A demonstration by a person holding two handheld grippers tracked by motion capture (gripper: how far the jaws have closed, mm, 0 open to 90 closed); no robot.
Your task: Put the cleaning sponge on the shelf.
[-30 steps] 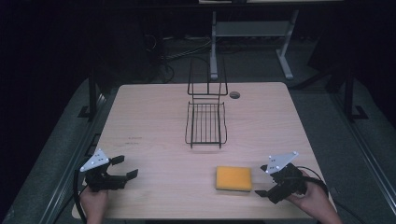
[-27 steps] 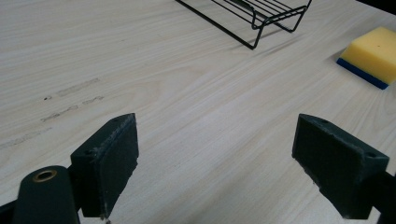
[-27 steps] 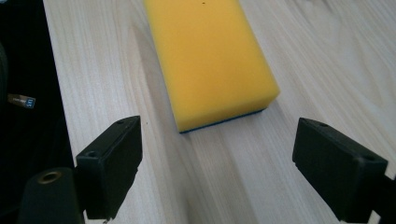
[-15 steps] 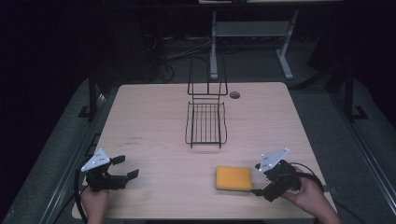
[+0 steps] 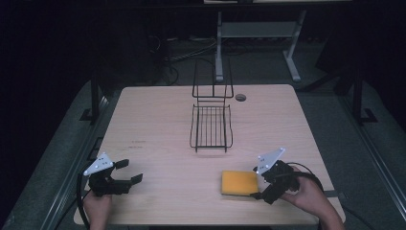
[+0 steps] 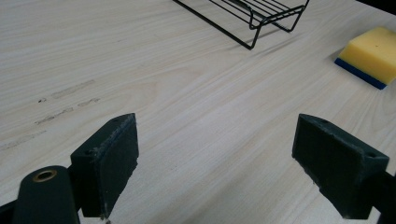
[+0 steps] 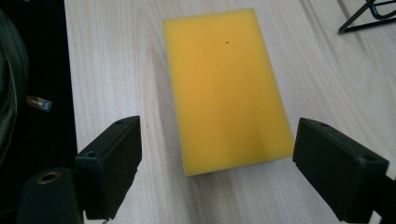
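The yellow sponge [image 5: 240, 183] lies flat on the table [image 5: 158, 120], well short of the wire rack [image 5: 211, 125] and off to the near right of it; in the left gripper view it shows a blue underside along one edge. It rests free, nothing touching it, so the pick-up looks not yet made. The right gripper [image 7: 217, 161] stands just beside the sponge on the side away from the rack, its jaws spread wide and lined up either side of the sponge's near end; whether they already straddle that end or sit a little short of it is hard to tell from this angle. By my judgement the approach is nearly done and the closing, lifting and carrying, probably toward the rack, are all left. The left gripper [image 5: 125, 172] sits well apart from the sponge, to the near left of the rack; its jaws are also wide apart with only bare wood between them.
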